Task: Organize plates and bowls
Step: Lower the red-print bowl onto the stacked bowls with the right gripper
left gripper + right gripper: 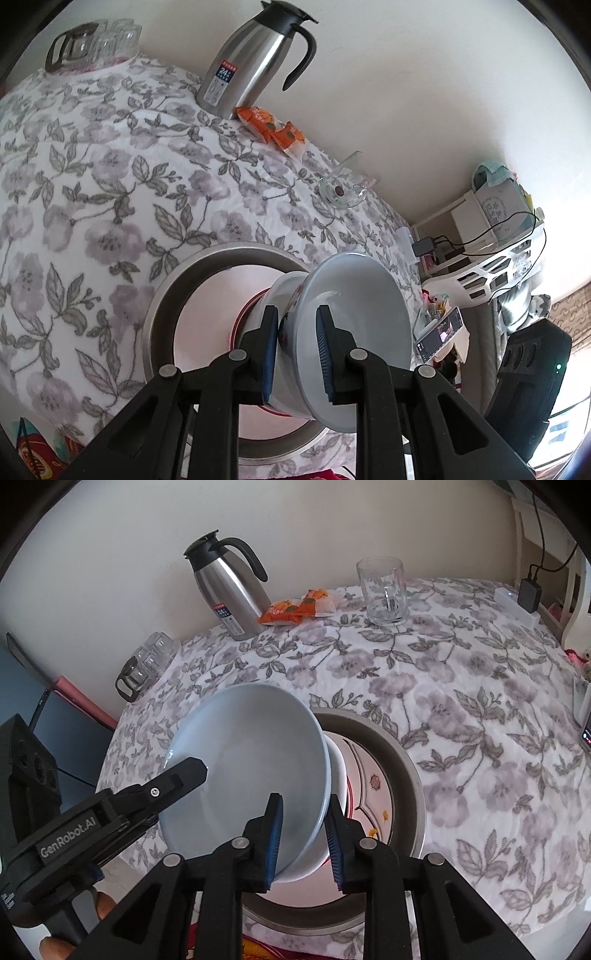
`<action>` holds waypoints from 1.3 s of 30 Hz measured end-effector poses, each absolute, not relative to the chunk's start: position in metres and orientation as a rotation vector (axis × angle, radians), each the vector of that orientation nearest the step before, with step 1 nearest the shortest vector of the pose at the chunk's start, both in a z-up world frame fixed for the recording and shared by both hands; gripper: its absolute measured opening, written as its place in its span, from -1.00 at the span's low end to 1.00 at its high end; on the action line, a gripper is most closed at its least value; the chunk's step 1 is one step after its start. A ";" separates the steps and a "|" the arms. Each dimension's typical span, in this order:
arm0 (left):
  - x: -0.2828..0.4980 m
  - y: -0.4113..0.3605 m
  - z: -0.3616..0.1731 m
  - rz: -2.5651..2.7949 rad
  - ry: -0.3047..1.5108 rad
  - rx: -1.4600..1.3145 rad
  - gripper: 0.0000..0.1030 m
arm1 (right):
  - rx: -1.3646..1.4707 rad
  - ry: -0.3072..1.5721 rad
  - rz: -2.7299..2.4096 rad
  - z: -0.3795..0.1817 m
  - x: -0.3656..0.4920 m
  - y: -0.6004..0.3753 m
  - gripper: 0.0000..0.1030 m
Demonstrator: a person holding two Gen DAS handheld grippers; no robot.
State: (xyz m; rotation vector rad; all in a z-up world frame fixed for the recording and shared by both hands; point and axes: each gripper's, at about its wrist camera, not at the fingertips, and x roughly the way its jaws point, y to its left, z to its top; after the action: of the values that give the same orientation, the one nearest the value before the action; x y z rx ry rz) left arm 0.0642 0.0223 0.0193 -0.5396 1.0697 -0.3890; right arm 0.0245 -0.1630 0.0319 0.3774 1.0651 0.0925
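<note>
- On the floral tablecloth [461, 701], far left by the wall: cluster of upturned glasses [147, 664], then a steel thermos jug [229, 590], orange snack packets [295, 609], a clear glass mug [384, 590].
- Left gripper [295, 354]: jaws clamped on the rim of a pale blue bowl [354, 317]; one pad inside the bowl, one on the outer wall against the patterned bowl [280, 295] nested under it.
- Bowls are tilted, rim facing sideways, over a plate with red trim [369, 775] sitting in a wide metal basin [410, 775].
- Whether the lower bowl touches the plate: cannot tell.
- Right gripper [304, 838]: jaws straddle the blue bowl's opposite rim; the pads show a gap, not pressing — open.
- Right edge: power strip with charger [524, 594], a phone [439, 334] beside the table.
</note>
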 end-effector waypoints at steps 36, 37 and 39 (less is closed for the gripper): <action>0.066 0.027 0.018 -0.376 1.061 -0.581 -0.59 | 0.412 0.972 0.043 0.044 0.020 -0.192 -0.71; 0.066 0.027 0.018 -0.376 1.059 -0.579 -0.59 | 0.420 0.969 0.059 0.043 0.021 -0.192 -0.78; 0.066 0.029 0.018 -0.378 1.056 -0.584 -0.59 | 0.419 0.972 0.069 0.041 0.023 -0.190 -0.83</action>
State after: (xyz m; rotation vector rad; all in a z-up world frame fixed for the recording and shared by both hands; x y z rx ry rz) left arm 0.0662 0.0290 0.0183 -0.5835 1.0559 -0.3775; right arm 0.0229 -0.1897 0.0411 0.4188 0.9722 0.0689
